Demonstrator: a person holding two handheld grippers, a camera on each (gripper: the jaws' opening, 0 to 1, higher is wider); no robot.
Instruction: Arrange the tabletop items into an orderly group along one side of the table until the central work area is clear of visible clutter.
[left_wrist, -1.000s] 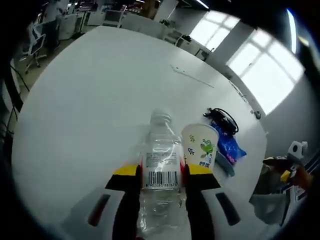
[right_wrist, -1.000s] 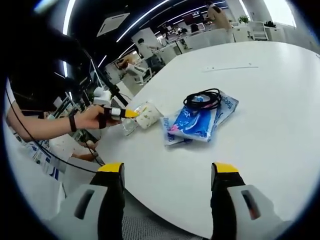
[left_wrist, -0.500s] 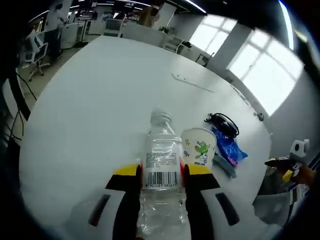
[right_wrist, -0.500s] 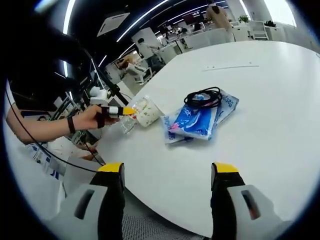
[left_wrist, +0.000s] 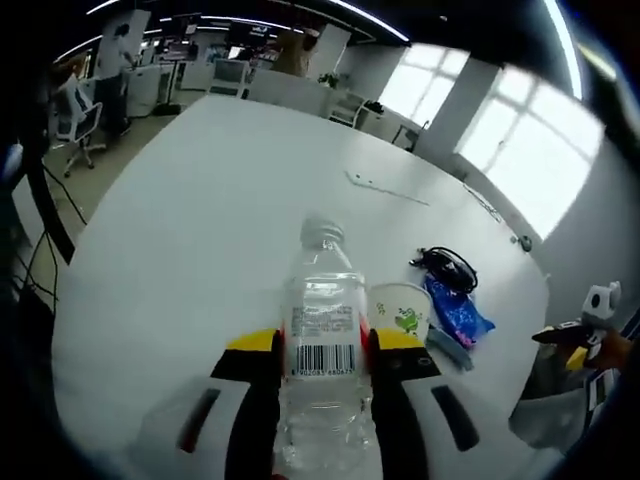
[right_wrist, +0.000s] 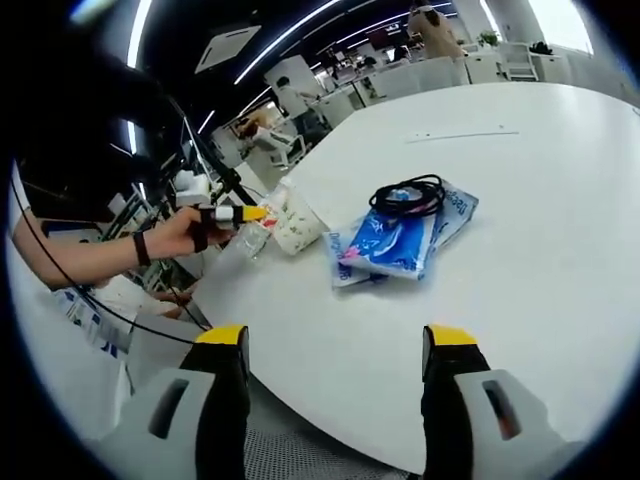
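My left gripper (left_wrist: 322, 342) is shut on a clear plastic water bottle (left_wrist: 322, 300) with a barcode label, held just above the white table (left_wrist: 200, 220). A printed paper cup (left_wrist: 400, 312) stands right beside the bottle. Past the cup lie blue plastic packets (left_wrist: 458, 308) with a coiled black cable (left_wrist: 445, 264) on top. In the right gripper view, my right gripper (right_wrist: 338, 342) is open over the table's near edge. From there the left gripper (right_wrist: 235, 213), the bottle (right_wrist: 255, 241), the cup (right_wrist: 295, 226), the packets (right_wrist: 395, 243) and the cable (right_wrist: 405, 195) lie to the left and ahead.
A thin pale strip (left_wrist: 385, 185) lies far out on the table (right_wrist: 520, 230). Office chairs and desks (left_wrist: 90, 90) stand beyond the table's far edge. A person's hand and forearm (right_wrist: 110, 250) hold the left gripper at the table's rim.
The left gripper has risen a little with the bottle, so the cup now sits lower beside it. The right gripper has stayed still and open.
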